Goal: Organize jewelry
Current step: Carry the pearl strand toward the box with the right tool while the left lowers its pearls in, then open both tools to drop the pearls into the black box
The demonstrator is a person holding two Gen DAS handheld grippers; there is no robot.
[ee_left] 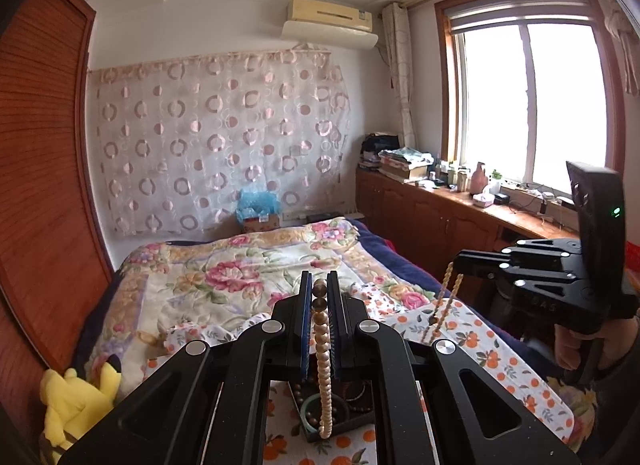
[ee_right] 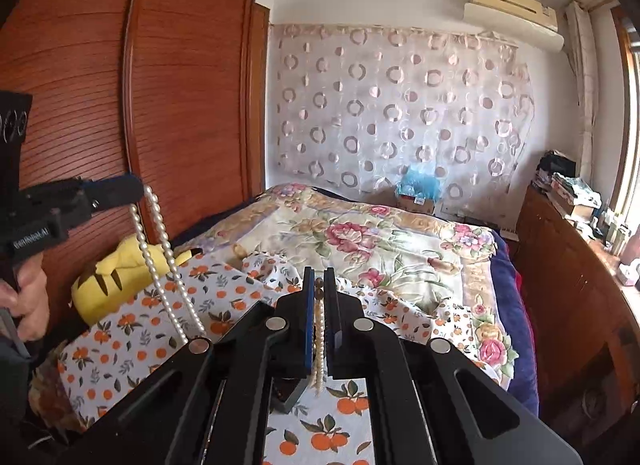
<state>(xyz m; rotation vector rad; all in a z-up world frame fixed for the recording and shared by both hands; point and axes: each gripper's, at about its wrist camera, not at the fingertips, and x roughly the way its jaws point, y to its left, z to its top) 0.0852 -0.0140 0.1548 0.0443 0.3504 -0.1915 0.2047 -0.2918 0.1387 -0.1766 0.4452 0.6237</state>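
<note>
A: Why is the left gripper (ee_left: 319,285) clamped so tight?

B: It pinches the pearl necklace (ee_left: 323,361) near its dark end beads, so the strand hangs free above the jewelry tray (ee_left: 352,425) on the orange-print cloth (ee_left: 496,361) over the bed (ee_left: 240,261).

A: And the right gripper (ee_right: 319,285)?

B: Closed on another part of the same necklace, level with the left. Holding it at two spots probably keeps the loop open and untangled.
</note>
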